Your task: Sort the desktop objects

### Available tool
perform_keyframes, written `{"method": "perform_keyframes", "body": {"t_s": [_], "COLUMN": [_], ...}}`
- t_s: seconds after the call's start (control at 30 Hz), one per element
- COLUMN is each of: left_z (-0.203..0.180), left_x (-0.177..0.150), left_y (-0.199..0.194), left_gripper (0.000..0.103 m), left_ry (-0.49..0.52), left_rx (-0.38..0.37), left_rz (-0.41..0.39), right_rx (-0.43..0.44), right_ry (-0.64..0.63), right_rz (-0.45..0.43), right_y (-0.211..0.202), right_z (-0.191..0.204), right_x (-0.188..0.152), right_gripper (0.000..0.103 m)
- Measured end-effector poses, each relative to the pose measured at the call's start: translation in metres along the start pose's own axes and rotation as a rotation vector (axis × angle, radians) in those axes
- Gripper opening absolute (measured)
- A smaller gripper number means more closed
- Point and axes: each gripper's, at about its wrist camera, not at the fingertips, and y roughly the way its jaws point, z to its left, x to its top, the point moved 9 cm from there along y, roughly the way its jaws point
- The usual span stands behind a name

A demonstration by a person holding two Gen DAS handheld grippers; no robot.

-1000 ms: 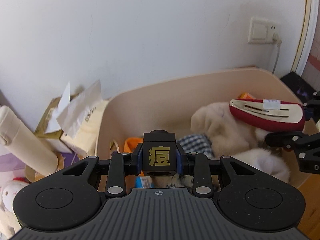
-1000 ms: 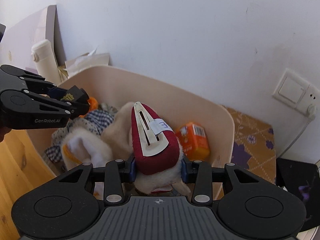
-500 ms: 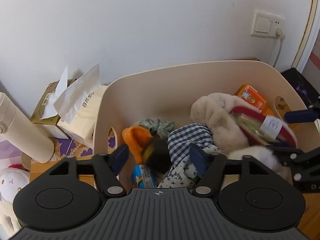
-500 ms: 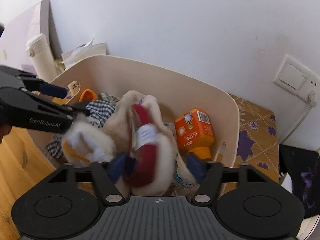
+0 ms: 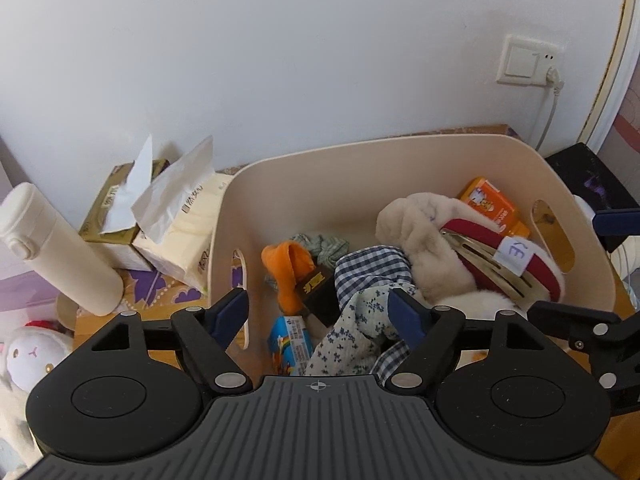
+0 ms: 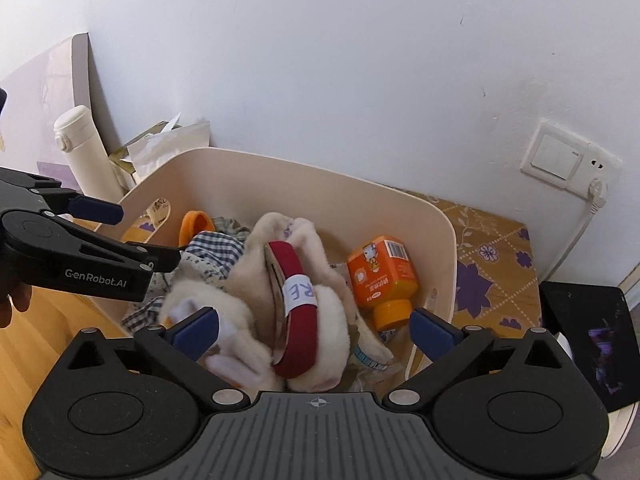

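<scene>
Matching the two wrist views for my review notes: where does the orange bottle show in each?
Left wrist: orange bottle at upper right, in the bin's far corner, half hidden by the cream plush.
Right wrist: right of centre, cap toward the camera.
Shared landmark: the wall socket.

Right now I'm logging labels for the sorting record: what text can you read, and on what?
"GenRobot.AI": side of the left hand-held gripper.
"RE", handwritten: white tag on the red hair clip.
Orange bottle, tissue pack, black cube, blue packet: print too small or blurred.

White wall (image 5: 320, 60), plugged-in socket (image 6: 568, 160)
</scene>
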Motion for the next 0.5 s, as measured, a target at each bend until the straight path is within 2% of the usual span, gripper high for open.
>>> {"method": "perform_keyframes", "body": {"t_s": [0.3, 0.5], "left_z": [0.003, 0.007], "left_x": [-0.012, -0.019], "left_y": [-0.04, -0.063], "left_gripper": [0.078, 0.078], "left_ry": [-0.028, -0.026], "left_rx": [-0.036, -0.028], "left_rz": [0.003, -0.007], "right_rx": [-0.043, -0.057], "right_ry": [0.07, 0.111], "right_rz": [-0.027, -0.043], "right_y": [-0.03, -0.054], "right_z": [0.007, 0.017], "right_x": [-0.004, -0.009], "right_gripper": [0.103, 0.103]}}
